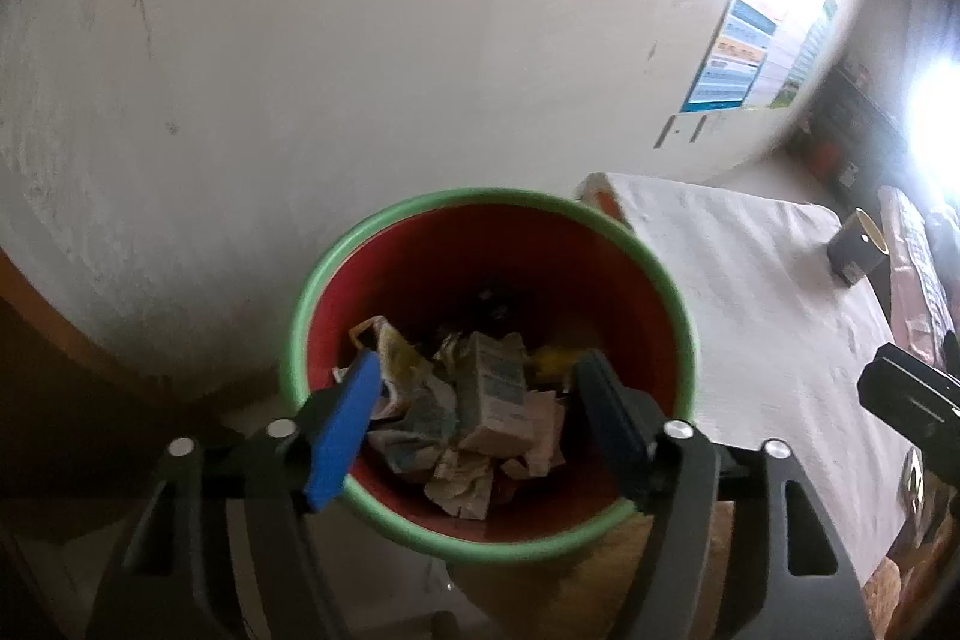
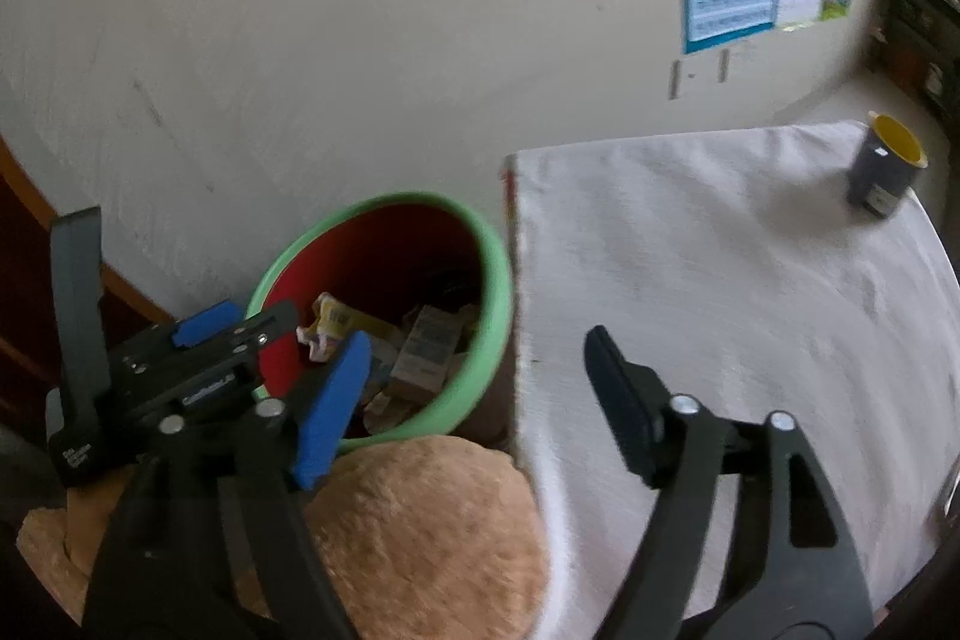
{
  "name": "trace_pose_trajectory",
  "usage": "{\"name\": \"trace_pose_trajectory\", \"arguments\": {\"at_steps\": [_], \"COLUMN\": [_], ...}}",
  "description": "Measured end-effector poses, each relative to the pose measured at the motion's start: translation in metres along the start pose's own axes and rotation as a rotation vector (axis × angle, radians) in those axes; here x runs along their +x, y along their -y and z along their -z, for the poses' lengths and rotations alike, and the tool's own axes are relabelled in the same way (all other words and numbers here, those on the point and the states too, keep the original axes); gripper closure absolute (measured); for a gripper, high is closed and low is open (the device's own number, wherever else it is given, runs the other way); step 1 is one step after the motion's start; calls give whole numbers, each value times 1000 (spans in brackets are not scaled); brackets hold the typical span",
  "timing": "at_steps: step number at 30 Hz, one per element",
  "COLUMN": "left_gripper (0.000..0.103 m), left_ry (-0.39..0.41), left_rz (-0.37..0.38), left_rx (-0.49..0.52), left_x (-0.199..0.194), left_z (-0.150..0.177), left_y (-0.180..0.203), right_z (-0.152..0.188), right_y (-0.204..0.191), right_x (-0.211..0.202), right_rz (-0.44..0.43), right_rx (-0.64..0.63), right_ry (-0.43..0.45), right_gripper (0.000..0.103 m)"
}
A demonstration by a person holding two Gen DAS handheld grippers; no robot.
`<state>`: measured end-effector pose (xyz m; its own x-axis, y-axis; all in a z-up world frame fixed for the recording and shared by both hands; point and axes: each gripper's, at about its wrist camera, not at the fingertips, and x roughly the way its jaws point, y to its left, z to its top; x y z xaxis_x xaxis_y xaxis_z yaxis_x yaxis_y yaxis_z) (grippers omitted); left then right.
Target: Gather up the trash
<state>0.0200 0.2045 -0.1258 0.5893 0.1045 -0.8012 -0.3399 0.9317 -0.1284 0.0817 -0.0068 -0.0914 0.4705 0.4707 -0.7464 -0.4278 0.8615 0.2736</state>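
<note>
Closest in, the left gripper (image 1: pixel 480 424) hangs right over the bin (image 1: pixel 312 292), jaws spread wide with nothing between the pads; the crumpled paper and small cartons (image 1: pixel 480 400) lie loose at the bottom of the red, green-rimmed bin, below the fingers, not touching them. The right gripper (image 2: pixel 474 400) is just as wide and empty, its blue pad over the bin's near rim and its dark pad over the white cloth of the table (image 2: pixel 720 310).

From the right wrist, the bin sits at about 9 o'clock of the table's corner, tight against it, with a tan plush thing (image 2: pixel 420 532) at 6 o'clock of the bin. A dark mug (image 2: pixel 885 172) stands far off at 2 o'clock.

I'd say the risk is the two tools fouling each other, or a finger hooking the rim and tipping the bin.
</note>
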Motion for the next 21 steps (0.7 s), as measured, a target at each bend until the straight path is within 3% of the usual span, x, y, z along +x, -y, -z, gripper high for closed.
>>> {"name": "trace_pose_trajectory", "arguments": {"at_steps": [7,13,16,21], "left_gripper": [23,15,8,8], "left_ry": [48,130,221,436], "left_rz": [39,118,183,243], "left_rx": [108,210,252,294], "left_x": [-27,-59,-83,-127], "left_z": [0,6,5,1], "left_y": [51,112,142,183], "right_z": [13,27,33,44], "right_y": [51,83,93,105], "right_x": [-44,-98,-130,-173], "right_rz": [56,177,231,328], "right_rx": [120,137,129,116], "right_ry": [93,233,333,479], "right_gripper": [21,6,5,5]}}
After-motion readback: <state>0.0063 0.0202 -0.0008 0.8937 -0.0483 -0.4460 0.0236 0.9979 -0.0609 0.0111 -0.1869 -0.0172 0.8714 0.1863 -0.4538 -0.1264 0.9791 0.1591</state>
